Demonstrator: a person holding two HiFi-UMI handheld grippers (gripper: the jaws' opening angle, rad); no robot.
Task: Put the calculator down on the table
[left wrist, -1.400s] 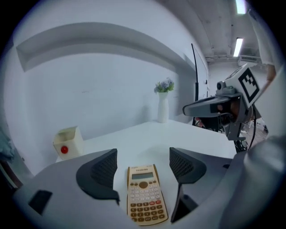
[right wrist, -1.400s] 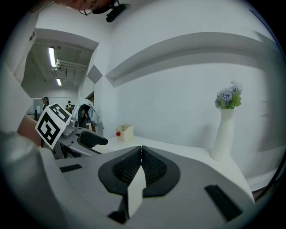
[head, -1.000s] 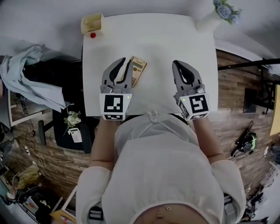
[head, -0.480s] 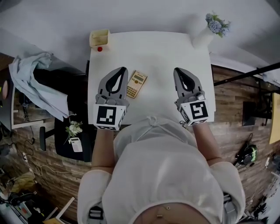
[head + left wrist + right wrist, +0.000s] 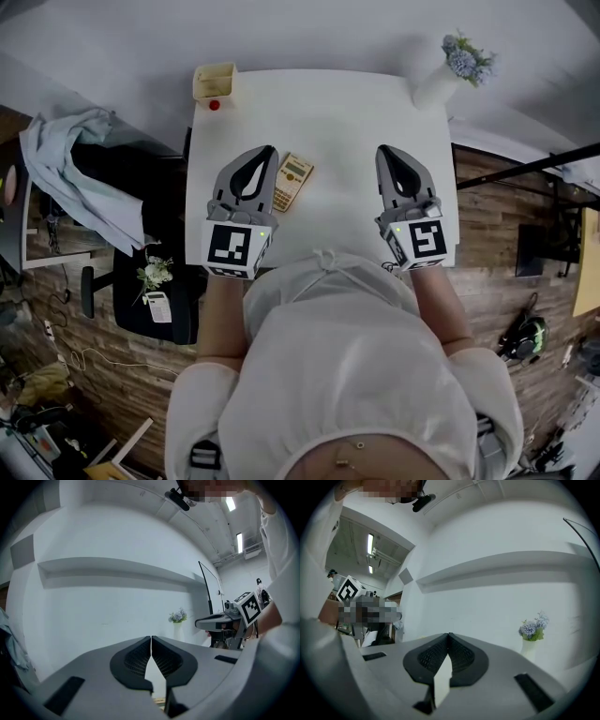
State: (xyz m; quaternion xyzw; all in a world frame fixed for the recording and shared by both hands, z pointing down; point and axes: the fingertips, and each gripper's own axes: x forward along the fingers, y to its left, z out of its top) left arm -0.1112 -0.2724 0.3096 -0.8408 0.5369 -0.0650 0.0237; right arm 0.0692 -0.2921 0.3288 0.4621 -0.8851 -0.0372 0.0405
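Observation:
The beige calculator (image 5: 292, 181) lies flat on the white table (image 5: 337, 122), left of its middle, with nothing holding it. My left gripper (image 5: 266, 150) hovers just left of the calculator, apart from it, its jaws pressed together and empty. In the left gripper view the left gripper (image 5: 151, 639) has its pads meeting in a thin line. My right gripper (image 5: 385, 150) is held over the right half of the table, also shut and empty. The right gripper (image 5: 449, 637) shows the same closed seam in its own view.
A small yellow box (image 5: 214, 82) with a red object (image 5: 215, 105) beside it sits at the table's far left corner. A white vase of flowers (image 5: 441, 80) stands at the far right corner. A chair draped with light cloth (image 5: 75, 169) stands left of the table.
The left jaws, open beside the calculator a second ago, have shut with nothing in them. Both grippers have risen a little. The calculator stays on the table.

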